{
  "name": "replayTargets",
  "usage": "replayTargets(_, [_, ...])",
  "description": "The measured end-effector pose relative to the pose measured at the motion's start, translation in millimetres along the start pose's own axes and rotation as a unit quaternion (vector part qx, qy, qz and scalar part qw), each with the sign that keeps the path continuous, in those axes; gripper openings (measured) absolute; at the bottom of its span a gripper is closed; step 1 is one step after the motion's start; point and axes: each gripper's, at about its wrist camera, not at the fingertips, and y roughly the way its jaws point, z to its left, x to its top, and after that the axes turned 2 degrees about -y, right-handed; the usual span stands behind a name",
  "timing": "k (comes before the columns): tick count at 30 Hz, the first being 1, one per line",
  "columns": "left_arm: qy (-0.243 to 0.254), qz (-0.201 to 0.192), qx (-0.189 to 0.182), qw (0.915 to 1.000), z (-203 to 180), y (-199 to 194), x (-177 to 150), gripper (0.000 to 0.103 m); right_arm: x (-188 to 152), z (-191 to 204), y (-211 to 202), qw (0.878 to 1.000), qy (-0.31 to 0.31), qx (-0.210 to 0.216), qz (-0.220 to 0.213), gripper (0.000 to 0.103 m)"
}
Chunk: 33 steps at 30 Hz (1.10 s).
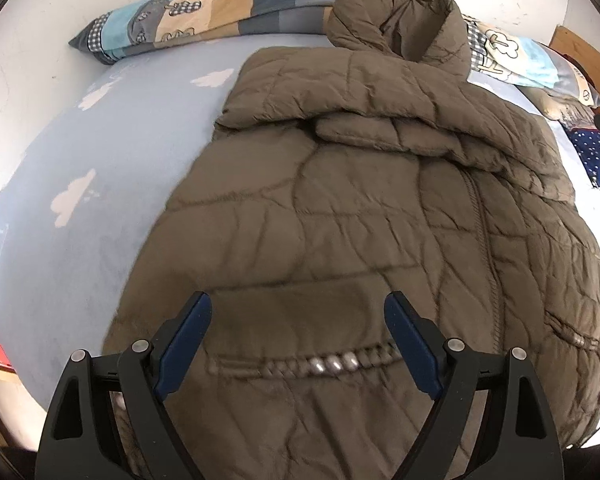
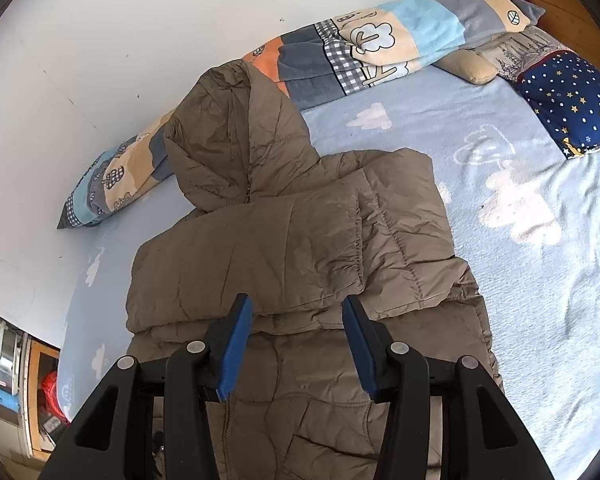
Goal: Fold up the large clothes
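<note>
Open bed sheet (image 1: pixel 100 184) left of the puffer jacket (image 1: pixel 340 200); wide bare stretch (image 2: pixel 520 280) on its right too. Rolled quilt (image 2: pixel 360 52) lines the wall (image 2: pixel 120 40) behind the hood. Starry pillow (image 2: pixel 572 100) blocks the far right corner.

This is a bedroom in a home. A bed (image 2: pixel 520 300) with a pale blue cloud-print sheet fills both views, a patchwork bolster pillow (image 1: pixel 204 20) lies along the white wall (image 2: pixel 120 40) at the top, and a starry navy cushion (image 2: pixel 572 100) sits upper right.

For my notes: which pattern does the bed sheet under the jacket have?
Light blue bed sheet with white clouds; right wrist view shows it best.
</note>
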Motion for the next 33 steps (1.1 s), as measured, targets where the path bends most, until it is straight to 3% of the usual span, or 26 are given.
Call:
replayTargets(13, [-0.007, 0.049, -0.012, 0.9987, -16, 10, -41, 0.087, -8, 8, 7, 0.999, -0.025, 0.002, 0.023, 0.053])
replayTargets(17, [0.001, 0.049, -0.009, 0.9988, -19, 9, -47, 0.087, -8, 5, 4, 1.0, -0.025, -0.002, 0.02, 0.053])
replayTargets(30, [0.015, 0.066, -0.045, 0.9967, -23, -12, -76, 0.087, -6, 2, 2, 0.999, -0.036, -0.011, 0.014, 0.053])
replayTargets(33, [0.002, 0.051, -0.058, 0.997, -13, -27, -74, 0.087, -5, -6, 1, 0.999, -0.033, -0.02, 0.013, 0.054])
